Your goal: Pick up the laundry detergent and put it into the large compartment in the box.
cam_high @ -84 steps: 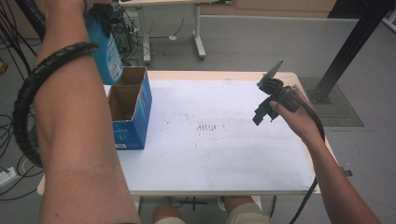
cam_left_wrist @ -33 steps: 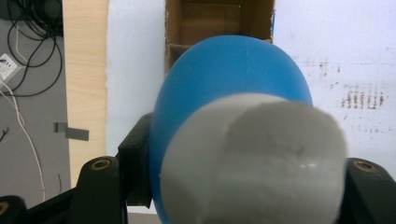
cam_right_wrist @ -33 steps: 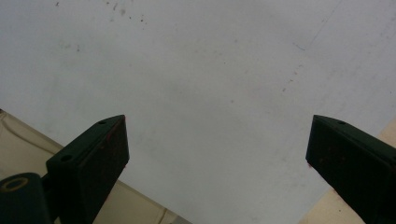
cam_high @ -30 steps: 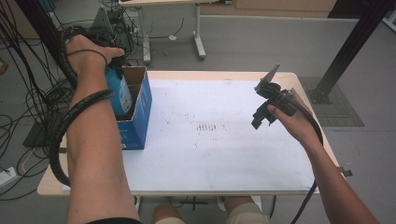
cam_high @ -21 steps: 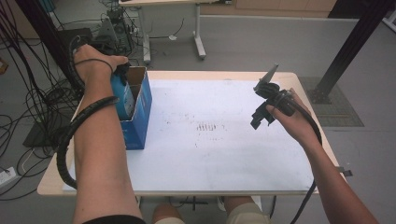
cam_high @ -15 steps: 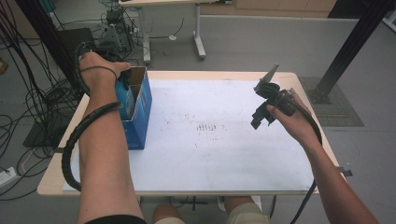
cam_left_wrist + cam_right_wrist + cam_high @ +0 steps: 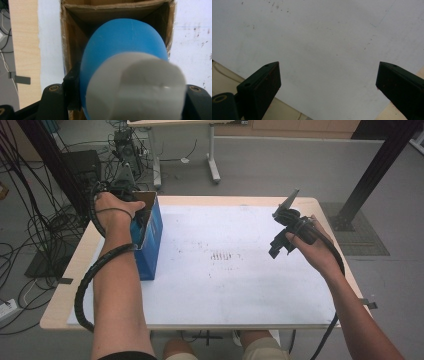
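Blue bottle with white cap, held over open cardboard box at table's left edge.

Blue bottle point(image 7: 123, 52), white cap point(image 7: 135, 87) toward the camera, clamped between the left gripper's point(image 7: 125, 100) jaws and pointing into the mouth of the box point(image 7: 149, 232), blue outside, brown inside. Left hand point(image 7: 114, 210) sits above the box. Right gripper point(image 7: 328, 82): jaws spread wide, nothing between them, raised above the table's right half, well apart from the box. Table point(image 7: 230, 285): white top, scuffed with dark marks near the middle, pale wood rim. Room: grey floor, black cables point(image 7: 30, 235) at left, second table's legs beyond.
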The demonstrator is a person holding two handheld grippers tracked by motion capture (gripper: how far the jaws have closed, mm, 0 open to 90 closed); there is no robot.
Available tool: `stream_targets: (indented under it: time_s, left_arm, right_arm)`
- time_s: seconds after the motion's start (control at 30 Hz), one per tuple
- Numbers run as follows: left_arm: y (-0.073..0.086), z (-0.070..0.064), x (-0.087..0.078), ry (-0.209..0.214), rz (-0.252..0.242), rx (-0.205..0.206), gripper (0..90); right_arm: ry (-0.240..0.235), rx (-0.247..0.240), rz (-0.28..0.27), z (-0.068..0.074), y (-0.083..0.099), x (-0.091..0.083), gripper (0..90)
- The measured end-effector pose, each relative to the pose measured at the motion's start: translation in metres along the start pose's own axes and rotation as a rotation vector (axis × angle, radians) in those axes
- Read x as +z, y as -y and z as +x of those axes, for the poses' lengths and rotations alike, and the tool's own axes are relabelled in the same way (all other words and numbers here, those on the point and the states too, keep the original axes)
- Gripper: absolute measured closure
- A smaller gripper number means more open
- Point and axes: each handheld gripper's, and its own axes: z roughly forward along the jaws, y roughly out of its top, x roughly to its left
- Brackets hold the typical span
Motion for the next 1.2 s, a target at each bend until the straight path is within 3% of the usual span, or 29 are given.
stream_targets:
  time_s: [0.67,1.2]
  left_arm:
    - [0.005,-0.001,0.033,-0.009,0.028,0.024,37.3]
    - [0.007,-0.001,0.033,-0.010,0.022,0.024,37.2]
  right_arm:
    - [-0.002,0.002,0.007,0.000,-0.002,0.004,6.1]
    - [-0.001,0.011,0.000,-0.002,0.001,0.002,6.1]
